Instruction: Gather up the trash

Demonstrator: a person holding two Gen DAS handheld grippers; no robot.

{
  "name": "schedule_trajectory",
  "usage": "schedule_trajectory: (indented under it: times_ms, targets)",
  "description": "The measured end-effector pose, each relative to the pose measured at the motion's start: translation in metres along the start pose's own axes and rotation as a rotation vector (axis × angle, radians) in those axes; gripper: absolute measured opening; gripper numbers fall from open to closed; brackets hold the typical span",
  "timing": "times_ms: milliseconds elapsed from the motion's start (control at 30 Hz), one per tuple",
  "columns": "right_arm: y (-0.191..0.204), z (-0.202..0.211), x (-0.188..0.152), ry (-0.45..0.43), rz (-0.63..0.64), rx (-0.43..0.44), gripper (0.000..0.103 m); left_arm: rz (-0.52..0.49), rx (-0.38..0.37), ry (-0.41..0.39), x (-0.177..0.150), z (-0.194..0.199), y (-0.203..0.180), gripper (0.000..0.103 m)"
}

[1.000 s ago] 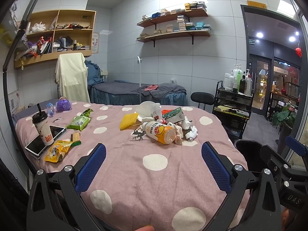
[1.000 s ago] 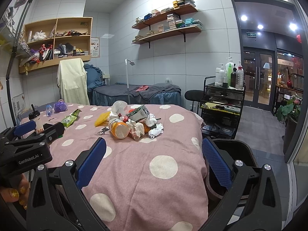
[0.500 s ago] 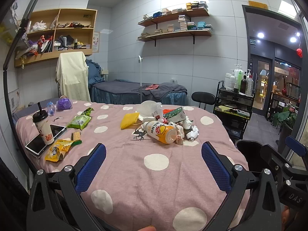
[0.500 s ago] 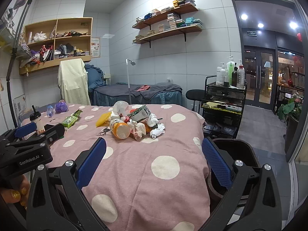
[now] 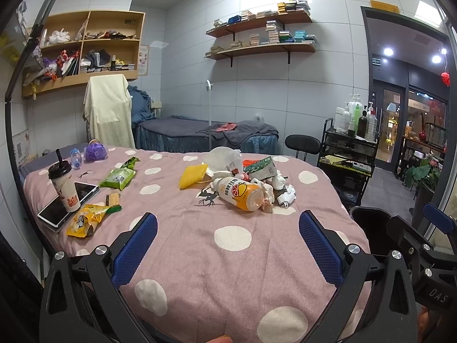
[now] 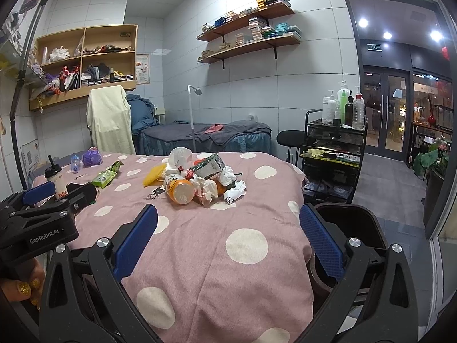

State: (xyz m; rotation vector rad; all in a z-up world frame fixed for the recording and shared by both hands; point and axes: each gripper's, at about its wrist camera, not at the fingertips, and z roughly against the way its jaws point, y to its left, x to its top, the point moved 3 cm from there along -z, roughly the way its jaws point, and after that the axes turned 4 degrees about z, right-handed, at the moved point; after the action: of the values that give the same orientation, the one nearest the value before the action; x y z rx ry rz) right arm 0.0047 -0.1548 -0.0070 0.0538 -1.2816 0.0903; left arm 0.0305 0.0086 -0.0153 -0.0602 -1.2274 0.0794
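Bottle: on its side mid-bench in the trash pile, base toward the grippers, cap end away-left. Left gripper and right gripper: jaws wide, empty.

A pink polka-dot table carries a trash pile, snack packets, and a cup.

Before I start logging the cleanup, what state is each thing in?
left tongs: open, empty
right tongs: open, empty
orange bottle: lying on its side
drink cup: upright, standing on the tablet
yellow snack bag: lying flat
black bin: open
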Motion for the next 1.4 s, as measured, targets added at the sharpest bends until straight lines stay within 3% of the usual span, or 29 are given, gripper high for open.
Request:
schedule_trajectory:
  times_ms: [1033, 1200, 1400]
  targets:
    - [0.007, -0.007, -0.003, 0.031, 0.012, 0.011, 0.098, 0.025, 0.004, 0.034, -0.009, -0.008, 0.010, 0.097]
    - [0.007, -0.021, -0.004, 0.074, 0.015, 0.031, 0.098, 0.041, -0.010, 0.096, -0.019, -0.021, 0.017, 0.097]
    - [0.010, -0.065, -0.007, 0.189, 0.047, 0.111, 0.098, 0.055, -0.039, 0.261, -0.043, -0.057, 0.035, 0.097]
